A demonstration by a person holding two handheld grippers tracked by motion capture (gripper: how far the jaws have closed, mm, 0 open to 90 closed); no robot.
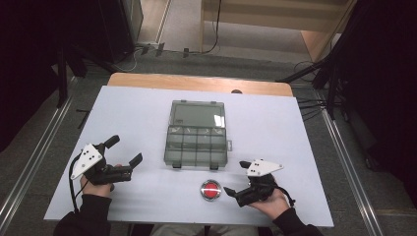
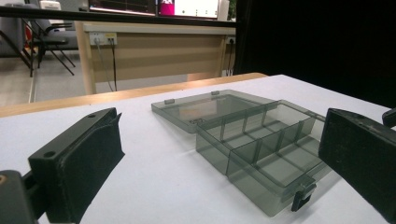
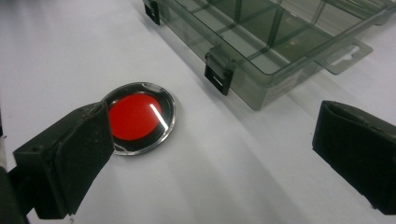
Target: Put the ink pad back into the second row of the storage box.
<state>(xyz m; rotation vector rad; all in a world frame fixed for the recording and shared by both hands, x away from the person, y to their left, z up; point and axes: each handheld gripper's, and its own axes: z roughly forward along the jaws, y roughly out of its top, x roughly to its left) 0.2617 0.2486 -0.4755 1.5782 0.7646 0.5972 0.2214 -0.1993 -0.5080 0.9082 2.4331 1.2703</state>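
Observation:
A smoky clear plastic compartment box (image 1: 196, 145) lies open at the table's middle, its lid (image 1: 198, 114) folded flat toward the far side; its cells look empty. A round red disc with a clear rim (image 1: 210, 190) rests near the front edge, just before the box. My left gripper (image 1: 124, 150) is open, left of the box, and points at it. My right gripper (image 1: 236, 177) is open too, just right of the disc. In the left gripper view the box (image 2: 261, 154) lies ahead between wide jaws. In the right gripper view the disc (image 3: 137, 116) touches nothing, close to the left jaw, with the box latches (image 3: 218, 74) beyond.
The white tabletop (image 1: 137, 113) ends in a wooden strip (image 1: 196, 82) at the far side. Dark stands (image 1: 334, 73) and cables (image 1: 310, 105) sit on the floor around the table. A wooden desk (image 2: 154, 51) and a chair (image 2: 46, 39) stand behind in the left gripper view.

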